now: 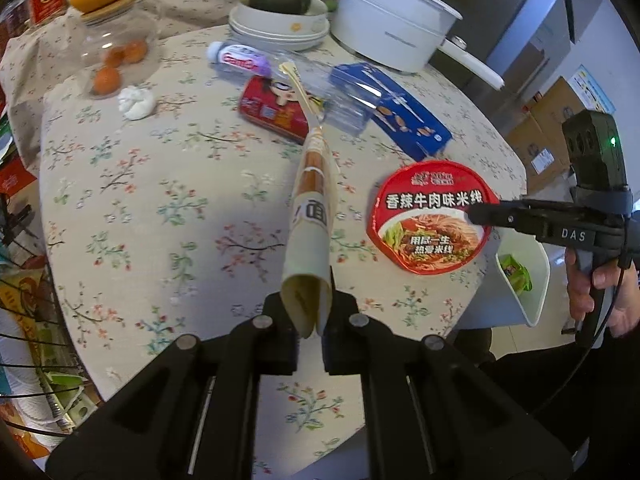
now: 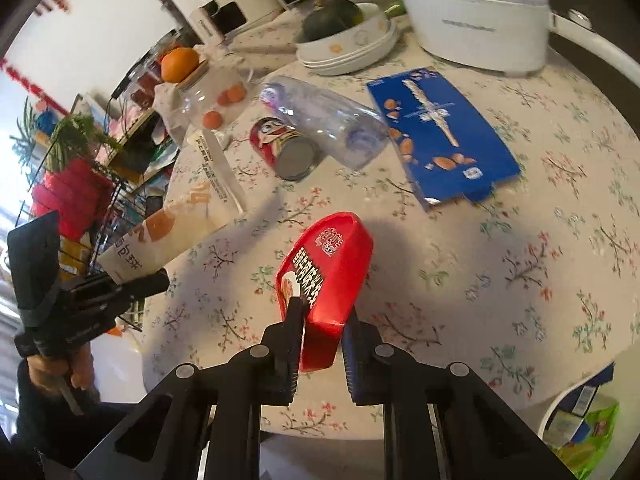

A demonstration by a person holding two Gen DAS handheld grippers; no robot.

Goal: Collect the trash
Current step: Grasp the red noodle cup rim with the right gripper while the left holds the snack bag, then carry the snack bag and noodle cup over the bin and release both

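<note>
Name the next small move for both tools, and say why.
Probably carry both to the white bin at the table edge. The left tool grips a beige wrapper, the right tool a red noodle lid, and the bin already holds trash.

A cream-and-orange wrapper (image 1: 310,220) and a red noodle-cup lid (image 2: 326,276) hang above the table.

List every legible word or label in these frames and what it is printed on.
"香辣牛肉味米线" and "热爱米线": red noodle lid.
"DAS": right gripper, on its body.
Bottle label, red can, blue carton, beige wrapper, white pot: print too blurred to read.
</note>
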